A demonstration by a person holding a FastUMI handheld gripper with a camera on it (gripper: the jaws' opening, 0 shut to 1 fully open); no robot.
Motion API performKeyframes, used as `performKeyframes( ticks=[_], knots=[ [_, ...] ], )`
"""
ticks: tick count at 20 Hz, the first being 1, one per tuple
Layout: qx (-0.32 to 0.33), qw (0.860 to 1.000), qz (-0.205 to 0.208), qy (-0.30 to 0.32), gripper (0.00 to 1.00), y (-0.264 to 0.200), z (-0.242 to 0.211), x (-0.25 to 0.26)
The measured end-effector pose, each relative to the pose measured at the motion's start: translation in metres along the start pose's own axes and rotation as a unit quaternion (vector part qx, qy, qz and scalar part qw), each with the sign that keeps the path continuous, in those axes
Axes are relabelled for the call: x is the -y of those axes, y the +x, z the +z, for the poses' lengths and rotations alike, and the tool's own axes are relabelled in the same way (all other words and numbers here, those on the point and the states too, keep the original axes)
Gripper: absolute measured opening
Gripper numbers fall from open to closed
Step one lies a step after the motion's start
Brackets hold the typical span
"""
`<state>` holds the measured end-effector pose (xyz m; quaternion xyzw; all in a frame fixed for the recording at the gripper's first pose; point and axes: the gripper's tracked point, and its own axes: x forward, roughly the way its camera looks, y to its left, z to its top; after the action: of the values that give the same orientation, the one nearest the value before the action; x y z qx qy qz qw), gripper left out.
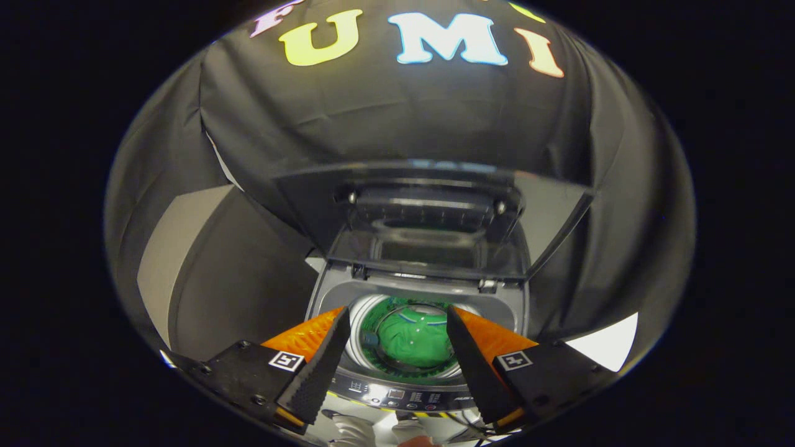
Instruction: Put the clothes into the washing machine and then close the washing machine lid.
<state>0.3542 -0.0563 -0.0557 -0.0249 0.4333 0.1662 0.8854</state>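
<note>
One green piece of clothes [415, 343] is lying down inside the drum [372, 323] of the washing machine [397, 292]. It is showing in the gap between the jaws and a little beyond them, low in the tub. The gripper [394, 338] is hanging above the machine with its jaws spread wide apart, and nothing is sitting between them. They are not touching the clothes or the tub.

Just beyond the jaws, the washing machine lid [431, 217] is standing up and open, tilted back toward the booth wall. It is see-through and dark. Under the jaws, close to them, the control panel [397, 392] is running along the front of the machine.

It looks like the clothes are already in, so the step in hand is probably closing the lid. For that, the jaws would need to be reaching up and past the tub to the top edge of the lid, then pushing or pulling it down toward the front. The lid looks smooth, so it could be slipping.

Part of the drum is hiding behind the jaws, so it is hard to tell if more clothes are in there. Some pale things are peeking out under the jaws, and I cannot tell what they are.
</note>
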Motion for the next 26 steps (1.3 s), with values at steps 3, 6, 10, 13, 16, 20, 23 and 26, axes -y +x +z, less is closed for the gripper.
performKeyframes(
  ticks=[3, 6, 10, 13, 16, 20, 23, 26],
  knots=[
    [0.022, 1.000, 0.012, 0.010, 0.97, -0.022, 0.031, -0.003],
    [0.041, 0.999, 0.017, 0.020, 0.97, -0.036, 0.061, 0.001],
    [0.051, 0.998, 0.024, 0.039, 0.97, -0.043, 0.098, 0.000],
    [0.056, 0.997, 0.022, 0.047, 0.97, -0.041, 0.119, 0.000],
    [0.059, 0.997, 0.015, 0.052, 0.97, -0.025, 0.138, 0.002],
    [0.056, 0.997, -0.004, 0.046, 0.97, 0.006, 0.154, 0.011],
    [0.060, 0.997, -0.012, 0.040, 0.97, 0.027, 0.166, 0.015],
    [0.059, 0.998, -0.026, 0.027, 0.97, 0.047, 0.170, 0.021]
  ],
)
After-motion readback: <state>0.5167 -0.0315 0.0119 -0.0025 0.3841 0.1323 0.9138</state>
